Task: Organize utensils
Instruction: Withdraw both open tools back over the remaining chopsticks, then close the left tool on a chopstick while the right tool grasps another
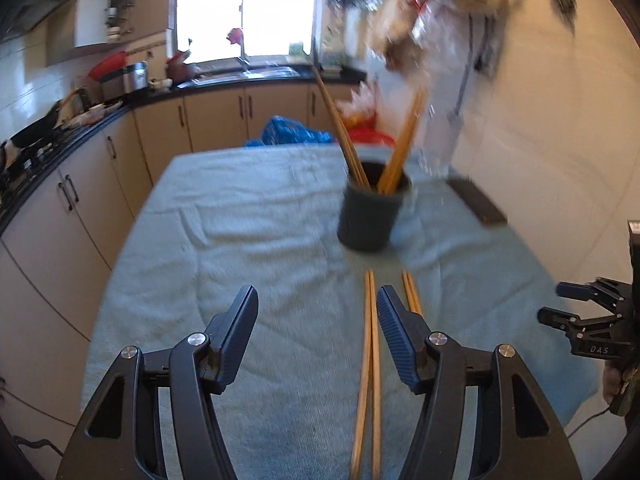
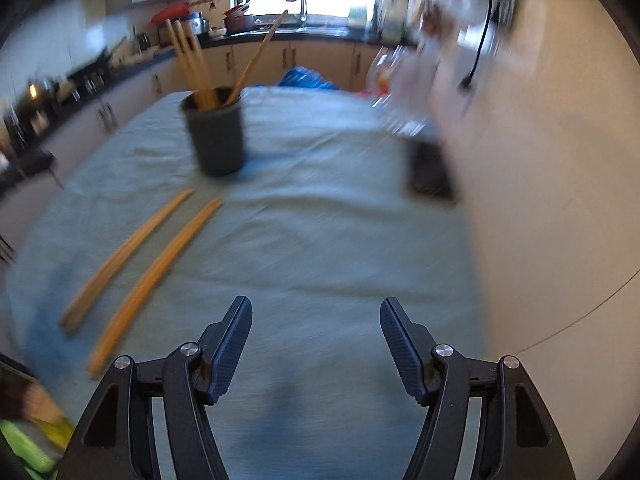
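Note:
A dark grey cup [image 1: 370,210] stands on the light green cloth [image 1: 240,220] and holds several wooden chopsticks [image 1: 394,152]. Two pairs of chopsticks lie flat on the cloth in front of it: one pair [image 1: 370,360] runs between my left gripper's fingers, the other [image 1: 412,294] lies partly behind its right finger. My left gripper [image 1: 318,304] is open and empty above them. My right gripper [image 2: 316,316] is open and empty over bare cloth; it also shows at the right edge of the left wrist view [image 1: 568,304]. In the right wrist view the cup [image 2: 216,132] and the two pairs [image 2: 120,260] [image 2: 154,276] lie to the left.
A dark flat object [image 1: 476,200] lies on the cloth by the white wall on the right. A blue bag [image 1: 292,132] and red items sit behind the table's far edge. Kitchen cabinets and a cluttered black counter run along the left and back.

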Tool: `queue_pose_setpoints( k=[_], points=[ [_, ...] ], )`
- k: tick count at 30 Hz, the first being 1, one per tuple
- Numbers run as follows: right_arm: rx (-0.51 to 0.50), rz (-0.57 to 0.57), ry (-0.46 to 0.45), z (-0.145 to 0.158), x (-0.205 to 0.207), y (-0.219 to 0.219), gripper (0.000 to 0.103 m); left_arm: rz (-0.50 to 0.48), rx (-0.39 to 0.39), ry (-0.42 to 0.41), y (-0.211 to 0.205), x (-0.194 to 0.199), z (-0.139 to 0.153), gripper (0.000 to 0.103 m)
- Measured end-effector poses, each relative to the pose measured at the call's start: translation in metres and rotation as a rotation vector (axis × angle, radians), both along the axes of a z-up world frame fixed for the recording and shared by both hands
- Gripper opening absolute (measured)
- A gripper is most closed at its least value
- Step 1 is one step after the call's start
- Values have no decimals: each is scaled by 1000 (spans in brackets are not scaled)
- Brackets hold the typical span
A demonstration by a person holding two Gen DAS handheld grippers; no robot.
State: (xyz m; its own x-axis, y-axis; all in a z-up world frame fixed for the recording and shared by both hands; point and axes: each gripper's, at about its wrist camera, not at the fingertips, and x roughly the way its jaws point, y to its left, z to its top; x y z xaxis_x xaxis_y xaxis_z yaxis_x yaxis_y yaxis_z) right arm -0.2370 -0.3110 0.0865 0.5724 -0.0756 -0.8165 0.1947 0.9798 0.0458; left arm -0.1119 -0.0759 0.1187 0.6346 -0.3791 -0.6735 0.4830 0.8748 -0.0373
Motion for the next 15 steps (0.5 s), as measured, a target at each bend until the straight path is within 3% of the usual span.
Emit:
queue_pose_setpoints(
  k=[5, 10, 12, 15],
  points=[
    [168, 8, 14, -37, 8, 18, 66, -102, 84, 99, -25, 1, -45, 58],
    [219, 15, 3, -44, 17, 29, 65, -161, 166, 204, -46, 3, -88, 23],
    [220, 16, -1, -44, 18, 31, 65, -160, 141, 194, -45, 3, -90, 21],
    [227, 16, 0, -47, 23, 34, 65, -159, 127, 221, -47, 6, -90, 9]
  ],
)
